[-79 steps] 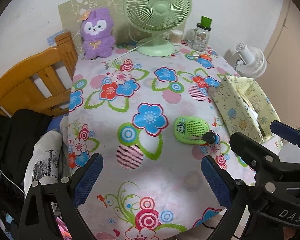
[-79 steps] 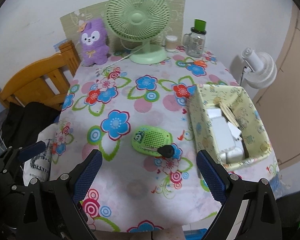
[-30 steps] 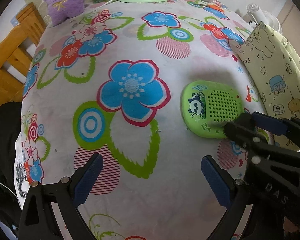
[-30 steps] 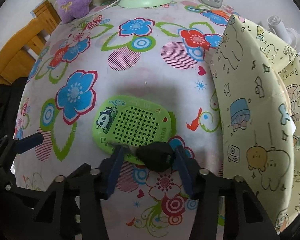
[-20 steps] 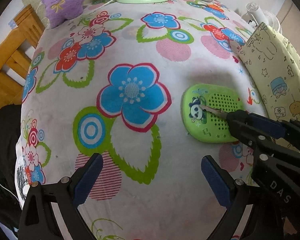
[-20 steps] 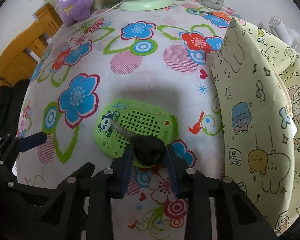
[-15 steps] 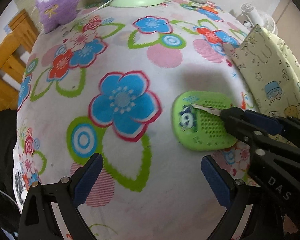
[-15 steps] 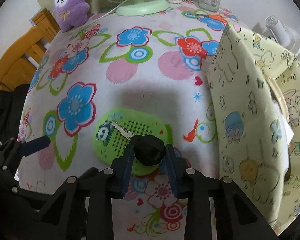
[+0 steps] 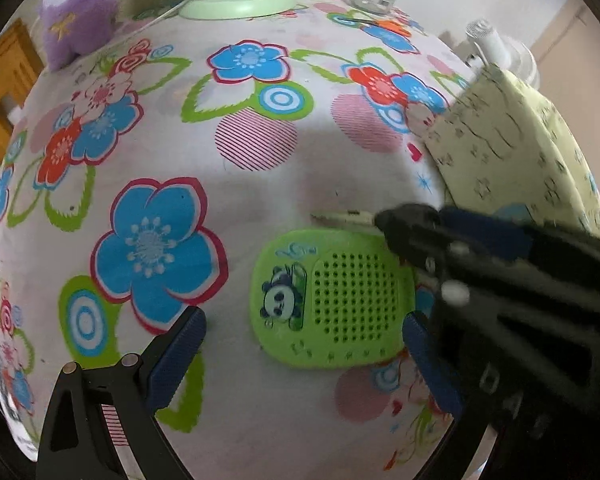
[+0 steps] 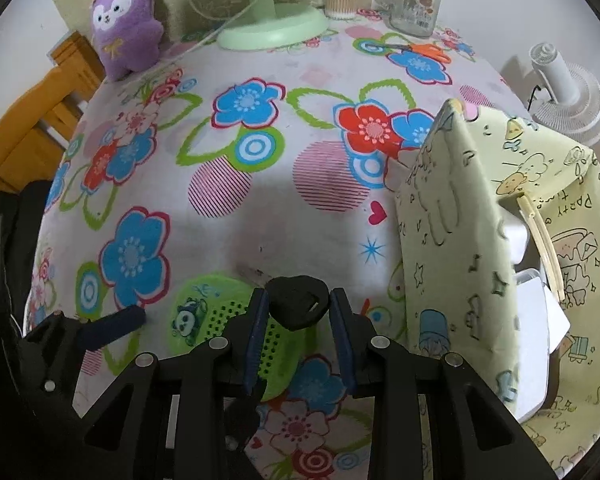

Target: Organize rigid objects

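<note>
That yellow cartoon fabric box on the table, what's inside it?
The fabric box holds white blocky items and a thin pale wooden piece. Its near wall hides anything lower down.

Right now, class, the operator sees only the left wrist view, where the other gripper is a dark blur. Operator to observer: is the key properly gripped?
Observer: Yes. The right wrist view shows the key clamped by its black head between the fingers of the right gripper.
Operator: Is the fabric box open on top?
Observer: Yes. The fabric box is open, with white blocks inside.
Operator: Anything else in there?
Observer: A pale wooden strip lies across the blocks.
</note>
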`<state>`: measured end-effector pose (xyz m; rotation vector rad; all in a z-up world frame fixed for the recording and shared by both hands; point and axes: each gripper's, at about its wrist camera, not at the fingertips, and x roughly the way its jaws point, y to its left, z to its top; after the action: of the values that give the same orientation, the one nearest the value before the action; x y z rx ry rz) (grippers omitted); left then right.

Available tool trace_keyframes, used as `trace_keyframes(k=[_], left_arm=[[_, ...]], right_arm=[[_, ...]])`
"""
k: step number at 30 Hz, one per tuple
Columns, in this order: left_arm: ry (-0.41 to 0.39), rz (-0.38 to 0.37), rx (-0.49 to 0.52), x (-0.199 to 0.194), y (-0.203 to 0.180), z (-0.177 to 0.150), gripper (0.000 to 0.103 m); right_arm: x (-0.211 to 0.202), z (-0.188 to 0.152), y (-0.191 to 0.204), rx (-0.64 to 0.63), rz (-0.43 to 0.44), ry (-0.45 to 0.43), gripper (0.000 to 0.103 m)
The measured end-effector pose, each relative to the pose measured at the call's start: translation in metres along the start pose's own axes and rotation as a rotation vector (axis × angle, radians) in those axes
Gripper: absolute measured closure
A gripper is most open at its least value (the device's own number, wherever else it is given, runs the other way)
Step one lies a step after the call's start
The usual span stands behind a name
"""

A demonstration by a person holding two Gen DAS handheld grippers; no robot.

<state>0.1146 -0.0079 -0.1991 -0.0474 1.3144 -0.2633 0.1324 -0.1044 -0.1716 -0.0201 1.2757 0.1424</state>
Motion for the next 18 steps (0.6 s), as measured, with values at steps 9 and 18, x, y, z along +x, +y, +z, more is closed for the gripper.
trace_keyframes(k=[9, 18], left_arm=[[-0.046, 0.061, -0.098, 0.003, -0.004, 0.005, 0.003], [-0.088, 0.076, -0.036, 0.001, -0.014, 0.004, 0.03]], right_arm=[[0.007, -0.002, -0.008, 0.028, -0.024, 0.053, 0.069], [0.007, -0.009, -0.021, 0.103, -0.007, 0.064, 0.073]])
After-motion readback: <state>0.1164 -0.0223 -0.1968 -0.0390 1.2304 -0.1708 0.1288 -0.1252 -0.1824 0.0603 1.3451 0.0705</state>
